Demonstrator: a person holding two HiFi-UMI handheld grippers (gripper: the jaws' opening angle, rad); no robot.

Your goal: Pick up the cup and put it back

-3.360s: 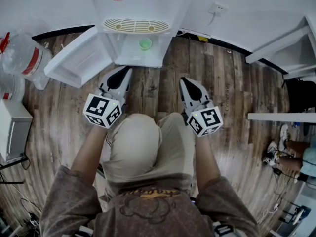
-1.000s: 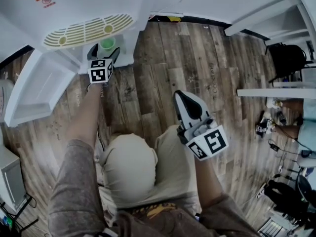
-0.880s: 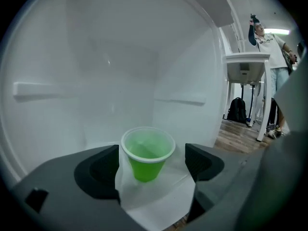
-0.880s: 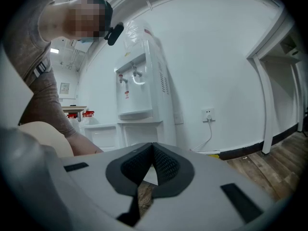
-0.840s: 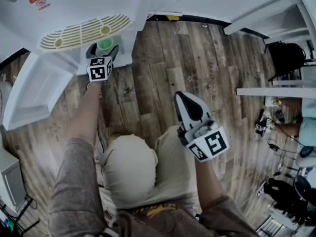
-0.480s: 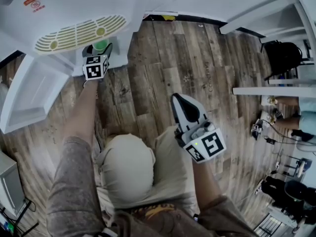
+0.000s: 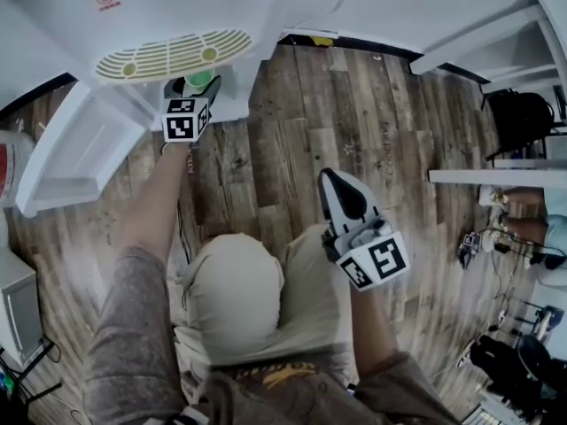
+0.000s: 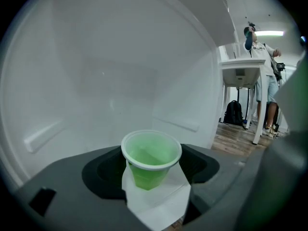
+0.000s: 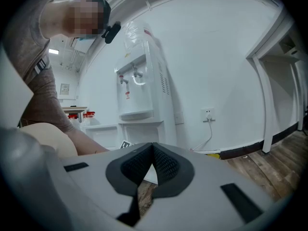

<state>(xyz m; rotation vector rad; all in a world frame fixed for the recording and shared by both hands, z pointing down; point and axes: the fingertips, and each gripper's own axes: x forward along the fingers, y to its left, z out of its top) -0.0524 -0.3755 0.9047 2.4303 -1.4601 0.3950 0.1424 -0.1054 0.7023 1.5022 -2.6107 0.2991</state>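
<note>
A green plastic cup (image 7: 200,80) stands upright on the white floor of the water dispenser's lower cabinet (image 7: 236,104). My left gripper (image 7: 195,87) reaches into the cabinet, and its jaws are closing with the cup (image 8: 151,158) between them. White floor still shows beside the cup's right wall, so the pads do not press on it. My right gripper (image 7: 333,181) hangs above the person's right knee over the wooden floor. Its ribbed pads meet at the tip, and the right gripper (image 9: 153,147) holds nothing.
The cabinet door (image 7: 80,153) stands open to the left, under the dispenser's drip grille (image 7: 173,56). A water bottle (image 7: 9,162) is at the far left. White table legs (image 7: 496,175) and a black backpack (image 7: 518,113) are at the right. A person (image 8: 262,71) stands by a far table.
Since 3.4 s ago my left arm has stretched from the knees into the cabinet. Over the last second it stays at the cup. The right gripper has hardly moved.
</note>
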